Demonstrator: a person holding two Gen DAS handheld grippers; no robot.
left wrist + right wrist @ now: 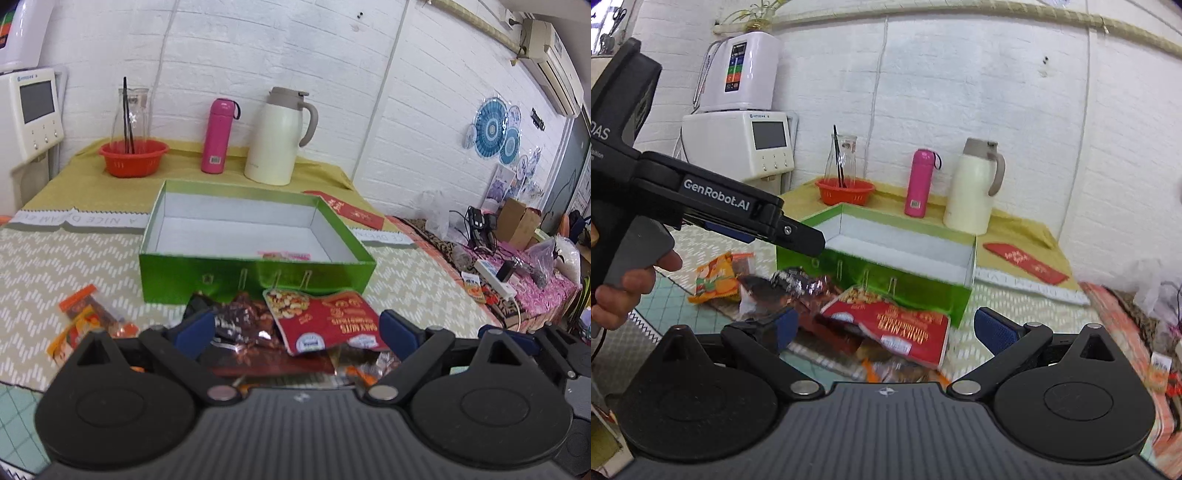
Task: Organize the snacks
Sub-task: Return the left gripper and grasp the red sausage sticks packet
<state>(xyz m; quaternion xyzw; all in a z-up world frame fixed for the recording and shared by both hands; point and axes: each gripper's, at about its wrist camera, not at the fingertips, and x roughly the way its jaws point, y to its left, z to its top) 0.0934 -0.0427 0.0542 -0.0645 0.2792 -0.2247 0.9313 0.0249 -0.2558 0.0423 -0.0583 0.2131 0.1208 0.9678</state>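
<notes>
Your left tongs (295, 328) stand wide apart, blue pads on either side of a heap of snack packets on the counter (37, 258), clamped on nothing. Between the pads lies the red nut packet (325, 325), its picture of mixed nuts facing the green box (255, 277), with a dark brown foil packet (243, 321) just to its left. Off to the left, apart from the heap, are the orange packets (88, 317). The green box sits open just beyond the heap, its white inside almost bare, with one small pink packet (284, 255) against the near wall. Behind the box, on the yellow cloth (92, 188), stand a red basket (133, 157) with a glass carafe in it, a pink flask (218, 136) and a cream thermos jug (279, 138); a red envelope (347, 210) lies to the right of the box. Your right tongs (884, 328) are also spread wide and grip nothing; from that wrist, the red nut packet (890, 325) lies tilted between the pads, near the corner of the green box (886, 280). Your left hand (624, 284) shows at the left edge of the right wrist view, wrapped around the grey trigger of the other gripper, whose black nose reaches over the near left corner of the box. The heap looks blurred in this view.
</notes>
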